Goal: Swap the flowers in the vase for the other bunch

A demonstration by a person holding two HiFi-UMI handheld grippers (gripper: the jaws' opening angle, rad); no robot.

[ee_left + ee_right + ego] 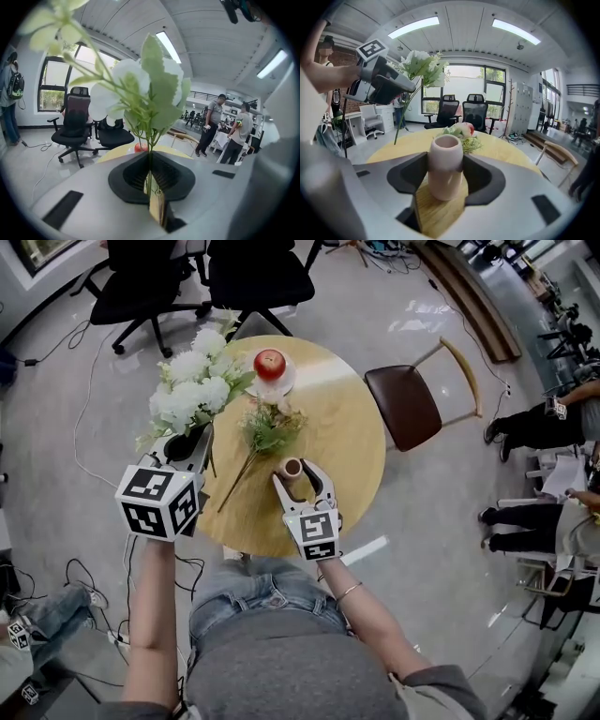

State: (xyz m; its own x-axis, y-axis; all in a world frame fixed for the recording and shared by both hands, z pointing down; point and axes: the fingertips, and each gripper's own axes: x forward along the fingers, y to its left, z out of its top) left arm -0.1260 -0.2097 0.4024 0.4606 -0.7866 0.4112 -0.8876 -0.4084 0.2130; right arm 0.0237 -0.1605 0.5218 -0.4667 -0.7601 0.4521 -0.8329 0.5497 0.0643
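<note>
Left hand-held gripper (191, 443): closed on the stems of the white flowers (192, 381) (held clear of the surface (352, 432)). Right hand-held gripper (300, 472): clamped on the upright vase (445, 164), near the green bunch (270, 427).

I count one round desk (352, 442). Of small things there is one vase (292, 468), one apple (270, 362) and one plate (287, 382). Flowers come to two bunches: the white bunch (192, 381) and the green bunch (270, 427). I carry two grippers, my left gripper (190, 446) and my right gripper (298, 472), with one marker cube on each. Chairs number three: two black ones at the upper left of the frame, the left office chair (141, 282) and the right office chair (258, 277), plus one brown chair (403, 404) at the right. Along the right edge sit two people, the upper person (534, 425) and the lower person (520, 526).
</note>
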